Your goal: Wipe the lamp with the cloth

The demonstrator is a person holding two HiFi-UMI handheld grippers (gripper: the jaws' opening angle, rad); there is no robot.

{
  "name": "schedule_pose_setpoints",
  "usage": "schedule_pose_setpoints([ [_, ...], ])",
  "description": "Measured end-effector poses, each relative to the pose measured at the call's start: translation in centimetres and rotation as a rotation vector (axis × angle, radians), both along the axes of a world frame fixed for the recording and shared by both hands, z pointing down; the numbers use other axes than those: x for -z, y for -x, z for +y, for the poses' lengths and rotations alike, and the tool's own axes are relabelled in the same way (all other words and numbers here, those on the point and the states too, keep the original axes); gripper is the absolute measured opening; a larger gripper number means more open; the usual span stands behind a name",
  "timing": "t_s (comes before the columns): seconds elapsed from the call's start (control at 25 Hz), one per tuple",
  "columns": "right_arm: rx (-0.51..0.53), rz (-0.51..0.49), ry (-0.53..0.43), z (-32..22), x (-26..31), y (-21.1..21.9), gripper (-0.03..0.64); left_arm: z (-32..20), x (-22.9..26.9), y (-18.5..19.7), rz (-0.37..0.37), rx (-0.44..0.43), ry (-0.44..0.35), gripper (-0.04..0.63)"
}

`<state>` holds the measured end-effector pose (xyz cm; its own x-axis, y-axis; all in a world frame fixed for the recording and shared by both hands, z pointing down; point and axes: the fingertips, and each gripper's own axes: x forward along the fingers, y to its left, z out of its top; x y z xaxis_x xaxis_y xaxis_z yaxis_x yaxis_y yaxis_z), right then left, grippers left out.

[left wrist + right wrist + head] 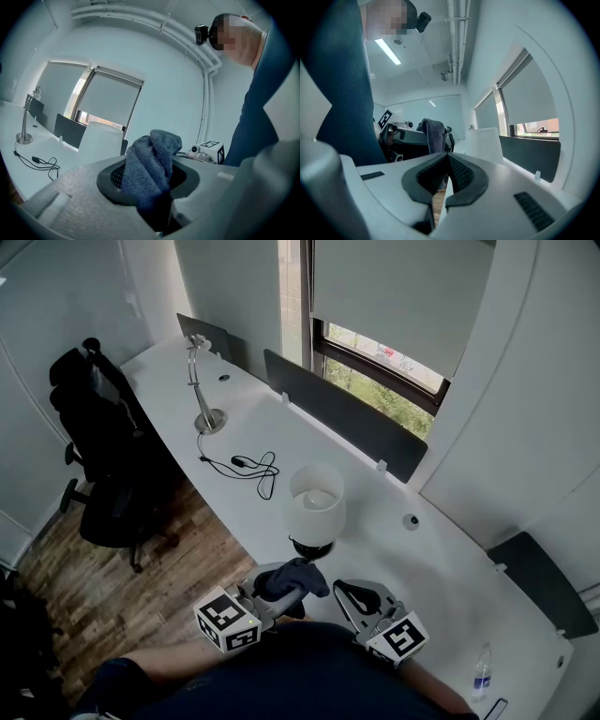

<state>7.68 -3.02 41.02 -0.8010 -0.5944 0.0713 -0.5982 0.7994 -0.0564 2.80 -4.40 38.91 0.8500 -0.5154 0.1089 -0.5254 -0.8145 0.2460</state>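
1. Head view: the lamp (317, 501), with a white shade on a dark base, stands on the white desk (422, 559) close to its near edge, right in front of me.
2. The cloth (298, 575) is a dark blue-grey bundle held up just before the lamp's base, near it; I cannot tell whether it touches.
3. My left gripper (281, 589) has its jaws clamped on the cloth. The left gripper view shows the fabric bunched up between the black pads and sticking out above them, with the shade behind it.
4. My right gripper (349, 592) hangs just right of the left one, low by the desk edge. In the right gripper view its jaws meet at the tips with nothing between them.
5. Farther along the desk to the left lies a black cable (253, 465) in loose loops. Beyond it stands a silver desk lamp (202, 381) on a round foot.
6. Dark divider panels (347, 413) run along the back of the desk below the window (384, 371).
7. A black office chair (103, 456) stands on the wooden floor at the left.
8. A water bottle (481, 673) stands at the desk's right end.
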Motion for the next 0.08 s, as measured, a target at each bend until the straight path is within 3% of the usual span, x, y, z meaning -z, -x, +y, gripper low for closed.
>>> schedule_pose_setpoints([
  [0.08, 0.0, 0.0, 0.003, -0.04, -0.04, 0.02, 0.011, -0.02, -0.02, 0.02, 0.001, 0.001, 0.001, 0.132],
])
